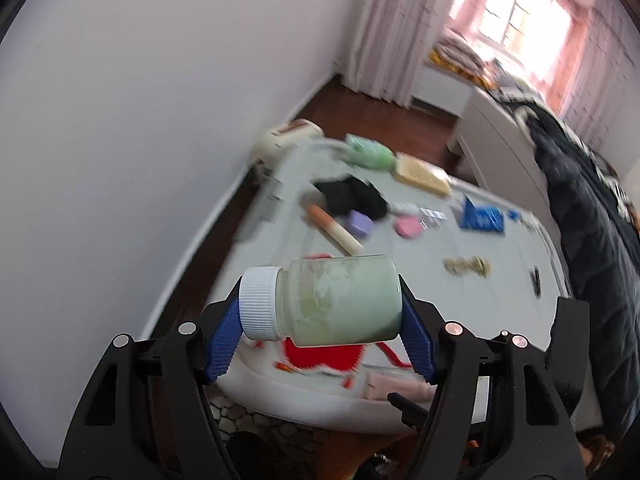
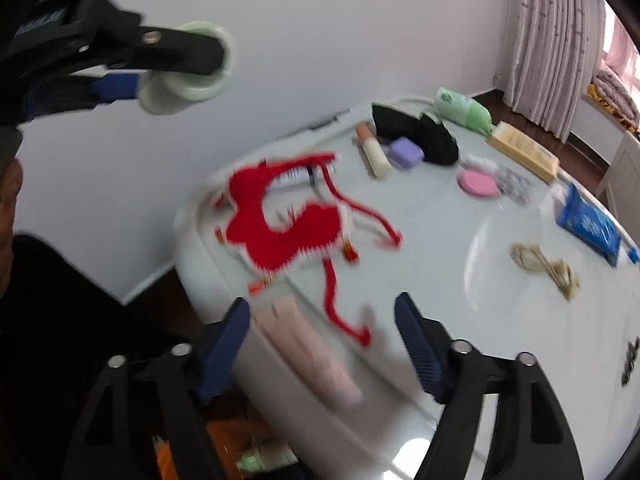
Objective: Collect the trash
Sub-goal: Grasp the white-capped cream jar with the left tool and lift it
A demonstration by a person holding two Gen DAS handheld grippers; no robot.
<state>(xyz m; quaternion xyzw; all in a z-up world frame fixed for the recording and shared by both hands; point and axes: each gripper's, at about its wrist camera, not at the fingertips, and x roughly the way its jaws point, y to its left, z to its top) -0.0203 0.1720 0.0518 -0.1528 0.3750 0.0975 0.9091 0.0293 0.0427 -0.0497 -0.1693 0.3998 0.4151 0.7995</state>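
Above the near end of the white table (image 1: 416,240), the left gripper (image 1: 320,312) clamps a pale green jar (image 1: 340,300) lying sideways between its blue pads (image 1: 224,336), one pad against the white ribbed cap (image 1: 260,304) and the other against the jar's base. The jar is lifted clear of the table, with nothing under it but the tabletop well below. In the right wrist view the same jar (image 2: 188,68) hangs up and to the left of the table (image 2: 460,300), seen end-on between the left gripper's fingers.

The right gripper (image 2: 324,340) hovers over the table's near edge with its jaws spread wide and nothing between them. Just beyond its left pad, on the table's near edge, lies a pale pink tube (image 2: 308,360), blurred. Farther in on the table lies a red knitted piece with strings (image 2: 280,224). Beyond it toward the table's far end are an orange-capped cream tube (image 2: 372,152), a small purple case (image 2: 406,154), a black cloth (image 2: 416,136), a green bottle (image 2: 460,110) on its side, a round pink item (image 2: 478,184) and a yellow box (image 2: 524,152). On the table's right part lie a blue packet (image 2: 588,224) and a crumpled tan wrapper (image 2: 544,266).
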